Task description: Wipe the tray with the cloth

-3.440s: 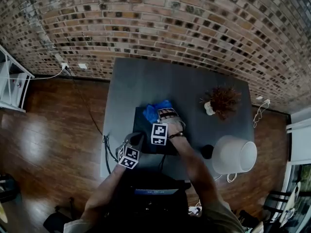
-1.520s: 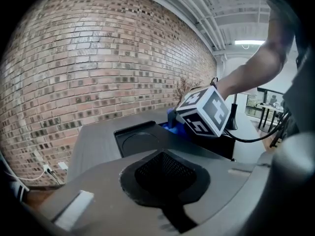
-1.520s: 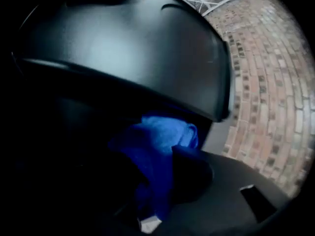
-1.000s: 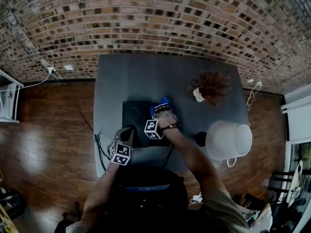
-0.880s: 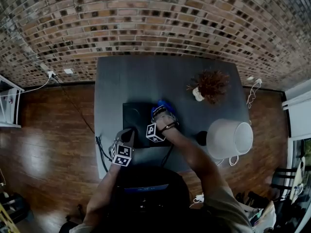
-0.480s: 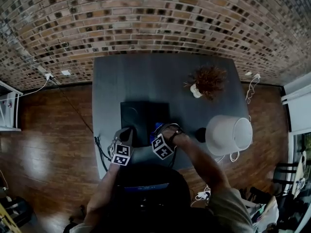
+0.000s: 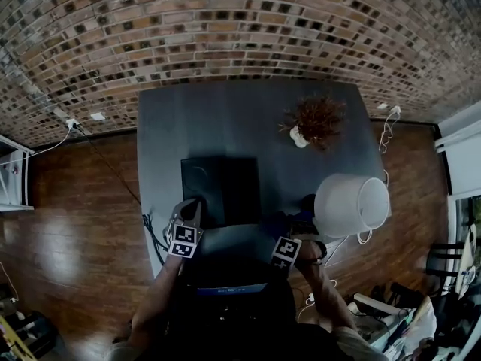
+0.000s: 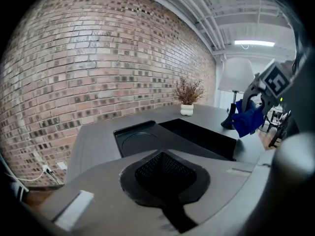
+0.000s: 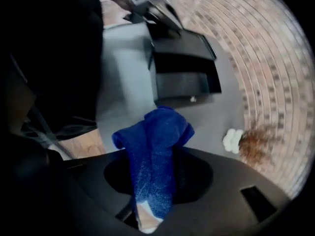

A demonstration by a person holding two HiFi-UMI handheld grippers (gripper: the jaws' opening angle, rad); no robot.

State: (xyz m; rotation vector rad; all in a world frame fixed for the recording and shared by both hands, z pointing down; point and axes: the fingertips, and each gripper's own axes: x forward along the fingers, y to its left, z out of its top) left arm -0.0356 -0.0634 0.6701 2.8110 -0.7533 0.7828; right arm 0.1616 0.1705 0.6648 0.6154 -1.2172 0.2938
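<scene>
A brick wall (image 7: pixel 240 21) backs a dark grey table (image 7: pixel 225 119) that stands on a wooden floor (image 7: pixel 68 224). A black tray (image 7: pixel 233 190) lies flat toward the table's near edge, with a round recess in its left part and a deeper rectangular well on the right, both bare. A dried plant in a white pot (image 7: pixel 316 119) stands at the far right of the table, and a lamp with a white shade (image 7: pixel 349 205) stands to the right of the tray. The left gripper (image 7: pixel 192 206) sits at the tray's near left corner with its jaws closed together and nothing between them; whether it touches the tray cannot be told. The right gripper (image 9: pixel 155 181) is off the tray, beside its near right corner and close to the lamp's base. Its jaws are clamped on a bunched blue cloth (image 9: pixel 160 146), which sticks out past them, clear of the tray.
</scene>
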